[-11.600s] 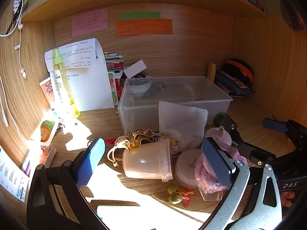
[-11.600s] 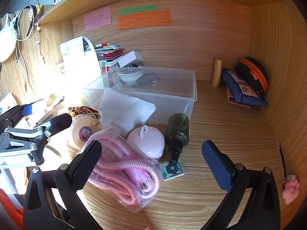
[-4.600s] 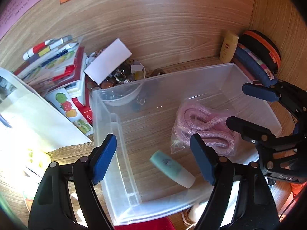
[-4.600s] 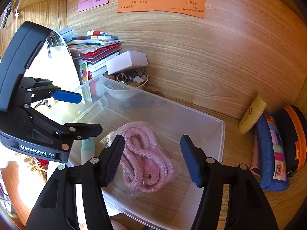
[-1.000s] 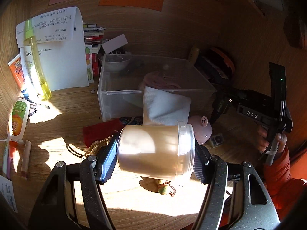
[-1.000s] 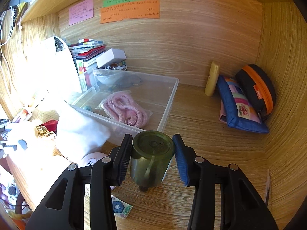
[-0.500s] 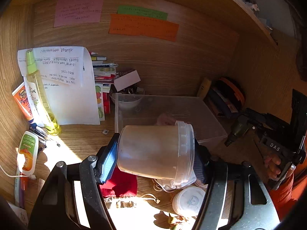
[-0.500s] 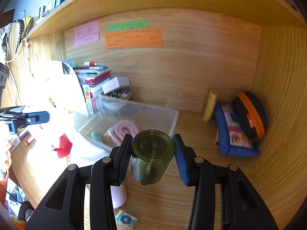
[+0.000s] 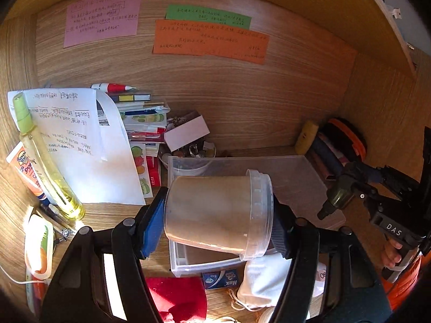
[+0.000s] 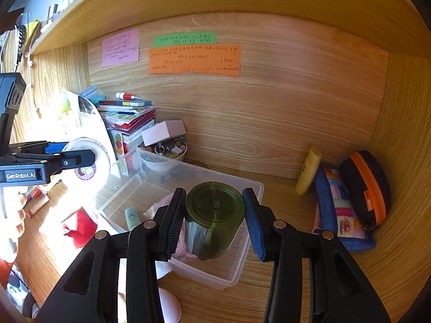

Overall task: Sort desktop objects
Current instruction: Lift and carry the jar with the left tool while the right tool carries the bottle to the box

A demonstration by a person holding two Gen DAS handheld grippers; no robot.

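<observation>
Over the desk's bin [image 10: 242, 266] my left gripper [image 9: 215, 223] pinches a jar [image 9: 212, 212], my right gripper [image 10: 215, 220] a bottle [image 10: 214, 219]; both smooth cylinders could slip and miss.

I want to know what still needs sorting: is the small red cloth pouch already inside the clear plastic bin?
No, the red pouch lies on the desk outside the clear bin, beyond its left wall.

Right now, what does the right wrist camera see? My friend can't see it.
The right gripper holds a dark green bottle over a clear plastic bin on a wooden desk. At left, the left gripper holds a round clear jar.
</observation>
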